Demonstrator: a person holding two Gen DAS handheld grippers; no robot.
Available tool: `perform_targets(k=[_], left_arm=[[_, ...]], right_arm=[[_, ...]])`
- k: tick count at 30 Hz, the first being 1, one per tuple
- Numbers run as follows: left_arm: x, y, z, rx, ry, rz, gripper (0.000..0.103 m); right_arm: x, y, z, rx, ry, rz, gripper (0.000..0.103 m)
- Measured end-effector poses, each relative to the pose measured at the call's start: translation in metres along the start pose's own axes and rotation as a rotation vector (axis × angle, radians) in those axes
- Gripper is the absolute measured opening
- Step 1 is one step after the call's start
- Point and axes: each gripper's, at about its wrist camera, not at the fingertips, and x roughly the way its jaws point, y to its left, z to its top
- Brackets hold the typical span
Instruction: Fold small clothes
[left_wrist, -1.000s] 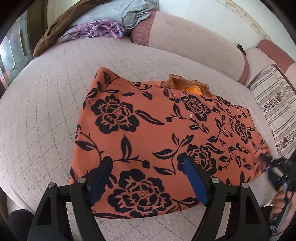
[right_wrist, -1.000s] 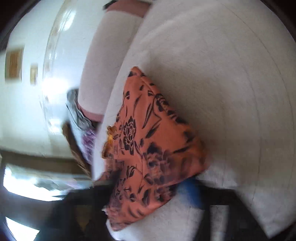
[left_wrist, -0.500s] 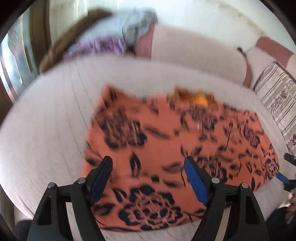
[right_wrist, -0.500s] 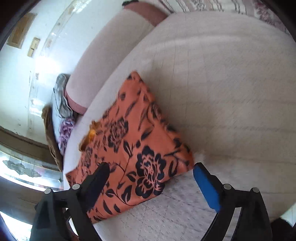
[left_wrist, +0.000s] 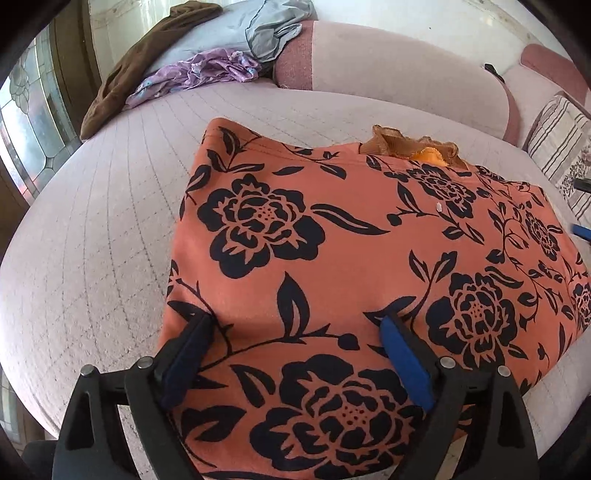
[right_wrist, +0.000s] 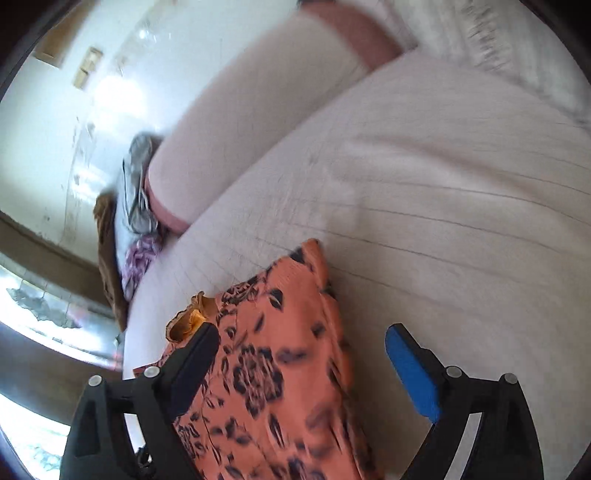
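Observation:
An orange garment with black flowers (left_wrist: 332, 266) lies flat on the pale quilted sofa seat (left_wrist: 92, 240). A frilly orange-brown collar (left_wrist: 410, 146) sticks out at its far edge. My left gripper (left_wrist: 295, 332) is open and empty, hovering over the garment's near edge. My right gripper (right_wrist: 299, 343) is open and empty, above the garment's right edge (right_wrist: 280, 369); its blue finger (right_wrist: 410, 365) is over bare seat. The right wrist view is blurred. A bit of the right gripper's blue pad (left_wrist: 581, 232) shows in the left wrist view.
A heap of other clothes, brown, grey and purple (left_wrist: 192, 62), lies at the seat's far left. The sofa backrest (left_wrist: 399, 77) runs along the back. A striped cushion (left_wrist: 561, 147) stands at the right. A window (left_wrist: 29, 122) is at the left.
My right gripper let go of the garment's right corner, opened and swung up over its right edge. My left gripper moved closer over the garment's near edge and stayed open.

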Motion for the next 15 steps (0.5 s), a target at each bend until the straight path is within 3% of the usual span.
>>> perform_targets(k=[2, 5, 6, 7, 8, 10, 13, 14, 15], left_arm=[[0.0, -0.003, -0.001, -0.001, -0.004, -0.001, 0.092], [-0.003, 0.0, -0.007, 0.004, -0.009, -0.005, 0.093], [-0.003, 0.0, -0.007, 0.004, -0.011, -0.011, 0.093], [-0.003, 0.001, -0.007, 0.005, -0.011, -0.016, 0.093], [-0.004, 0.002, -0.006, 0.006, -0.01, -0.019, 0.093], [-0.003, 0.003, -0.004, 0.007, -0.006, -0.03, 0.093], [-0.005, 0.007, -0.004, 0.005, -0.003, -0.045, 0.093], [-0.006, 0.008, -0.003, 0.007, 0.004, -0.047, 0.093], [-0.006, 0.009, -0.001, 0.011, 0.013, -0.05, 0.093]], right_arm=[[0.031, 0.0, 0.015, -0.015, 0.075, -0.007, 0.093], [0.078, 0.0, 0.023, -0.012, 0.176, -0.088, 0.092], [0.079, 0.006, 0.023, -0.028, 0.156, -0.097, 0.09], [0.081, 0.016, 0.022, -0.072, 0.152, -0.073, 0.036], [0.086, 0.027, 0.02, -0.122, 0.184, -0.073, 0.012], [0.085, 0.051, 0.015, -0.219, 0.154, -0.199, 0.013], [0.065, 0.082, 0.001, -0.36, -0.031, -0.36, 0.011], [0.069, 0.078, -0.001, -0.354, -0.04, -0.402, 0.014], [0.084, 0.064, -0.001, -0.329, 0.012, -0.453, 0.028]])
